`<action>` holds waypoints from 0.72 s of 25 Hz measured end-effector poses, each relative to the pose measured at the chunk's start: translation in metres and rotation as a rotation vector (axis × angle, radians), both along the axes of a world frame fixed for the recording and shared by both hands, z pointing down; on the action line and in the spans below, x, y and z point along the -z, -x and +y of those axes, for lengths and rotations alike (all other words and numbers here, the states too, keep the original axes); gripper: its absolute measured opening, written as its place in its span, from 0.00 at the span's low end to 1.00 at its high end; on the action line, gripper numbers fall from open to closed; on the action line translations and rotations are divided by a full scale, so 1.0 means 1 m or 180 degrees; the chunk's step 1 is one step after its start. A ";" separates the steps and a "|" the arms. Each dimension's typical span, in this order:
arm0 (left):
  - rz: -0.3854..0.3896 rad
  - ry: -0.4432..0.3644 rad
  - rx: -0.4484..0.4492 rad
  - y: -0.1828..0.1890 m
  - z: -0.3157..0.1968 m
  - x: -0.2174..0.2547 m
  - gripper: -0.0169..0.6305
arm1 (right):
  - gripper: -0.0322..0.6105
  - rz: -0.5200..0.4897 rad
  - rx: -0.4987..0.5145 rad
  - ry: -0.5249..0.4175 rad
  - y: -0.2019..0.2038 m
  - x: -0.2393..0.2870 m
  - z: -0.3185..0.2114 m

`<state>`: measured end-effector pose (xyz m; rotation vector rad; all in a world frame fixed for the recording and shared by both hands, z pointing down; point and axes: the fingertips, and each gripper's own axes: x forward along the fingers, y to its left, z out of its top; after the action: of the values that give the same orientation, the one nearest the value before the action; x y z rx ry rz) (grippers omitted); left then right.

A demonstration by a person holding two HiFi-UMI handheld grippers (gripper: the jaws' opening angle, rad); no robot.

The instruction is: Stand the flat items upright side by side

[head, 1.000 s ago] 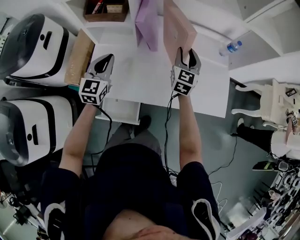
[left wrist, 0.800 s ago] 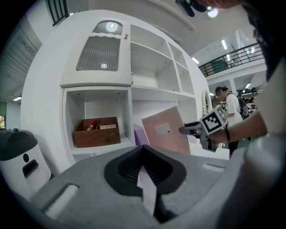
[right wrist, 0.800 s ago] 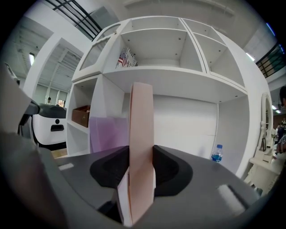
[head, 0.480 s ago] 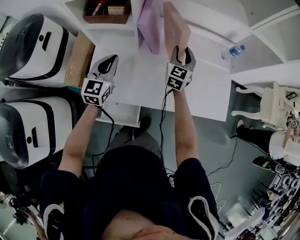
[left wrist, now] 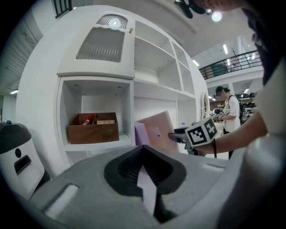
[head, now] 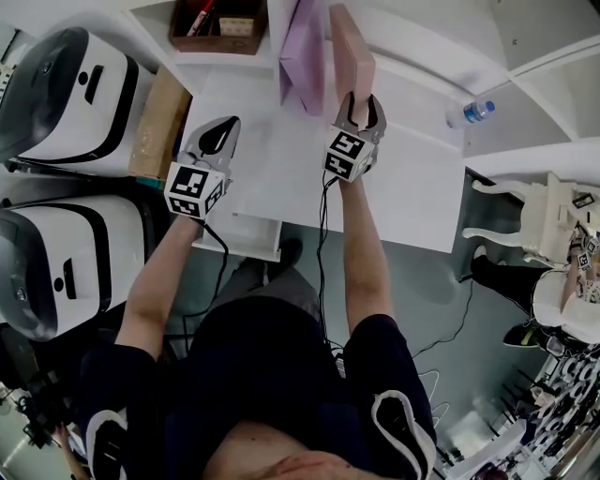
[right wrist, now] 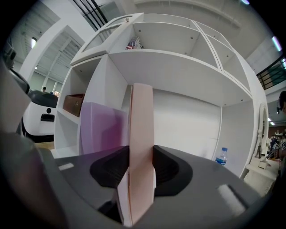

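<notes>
A flat pink item (head: 352, 52) stands on edge on the white desk (head: 281, 164), and my right gripper (head: 364, 101) is shut on its near edge. In the right gripper view the pink item (right wrist: 140, 134) rises upright between the jaws. A flat purple item (head: 305, 52) stands upright just left of it, close beside it; whether they touch is unclear. The same purple item (right wrist: 100, 129) shows in the right gripper view. My left gripper (head: 225, 127) hovers over the desk's left part, shut and empty. From the left gripper view (left wrist: 143, 150) I see both items (left wrist: 158, 129) and the right gripper (left wrist: 178, 136).
A brown wooden box (head: 217, 23) sits in a shelf compartment at the back left. A water bottle (head: 466, 112) lies at the right on the desk. A cardboard box (head: 157, 117) and two white machines (head: 66, 84) stand left of the desk. A person (left wrist: 230, 107) stands far off.
The right gripper has carried the pink item leftward, closer to the purple one, and the pink item now stands straighter. The left gripper has barely shifted.
</notes>
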<state>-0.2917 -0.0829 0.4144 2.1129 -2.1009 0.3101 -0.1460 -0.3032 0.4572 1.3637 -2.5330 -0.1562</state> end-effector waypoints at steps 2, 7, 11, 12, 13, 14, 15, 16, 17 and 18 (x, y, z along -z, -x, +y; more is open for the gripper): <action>0.0007 0.0005 0.0005 0.001 0.000 -0.001 0.03 | 0.30 0.0009 0.0001 -0.0051 0.006 -0.003 0.000; 0.0035 0.0033 0.0017 0.002 0.000 -0.006 0.03 | 0.30 -0.0016 -0.0013 -0.0130 0.021 -0.008 -0.003; 0.0050 0.0059 0.0009 0.001 0.000 -0.012 0.03 | 0.30 0.0023 -0.0055 -0.0196 0.036 -0.016 -0.006; 0.0052 0.0067 0.0004 0.001 0.000 -0.012 0.03 | 0.30 0.0025 -0.0069 -0.0201 0.038 -0.017 -0.007; 0.0055 0.0073 0.0000 0.001 0.000 -0.013 0.03 | 0.30 0.0024 -0.0089 -0.0206 0.040 -0.019 -0.008; 0.0057 0.0078 0.0000 0.001 0.000 -0.014 0.03 | 0.30 0.0026 -0.0105 -0.0213 0.041 -0.020 -0.008; 0.0059 0.0080 0.0004 0.002 0.000 -0.014 0.03 | 0.30 0.0032 -0.0115 -0.0224 0.044 -0.021 -0.009; 0.0060 0.0083 0.0008 0.003 0.000 -0.015 0.03 | 0.30 0.0038 -0.0119 -0.0231 0.046 -0.022 -0.009; 0.0063 0.0087 0.0013 0.004 0.001 -0.016 0.03 | 0.31 0.0043 -0.0119 -0.0228 0.048 -0.024 -0.010; 0.0067 0.0091 0.0020 0.006 0.001 -0.017 0.03 | 0.31 0.0044 -0.0114 -0.0212 0.050 -0.027 -0.011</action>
<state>-0.2974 -0.0822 0.4312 2.0841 -2.0784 0.3139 -0.1960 -0.3143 0.4843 1.4268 -2.5114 -0.2443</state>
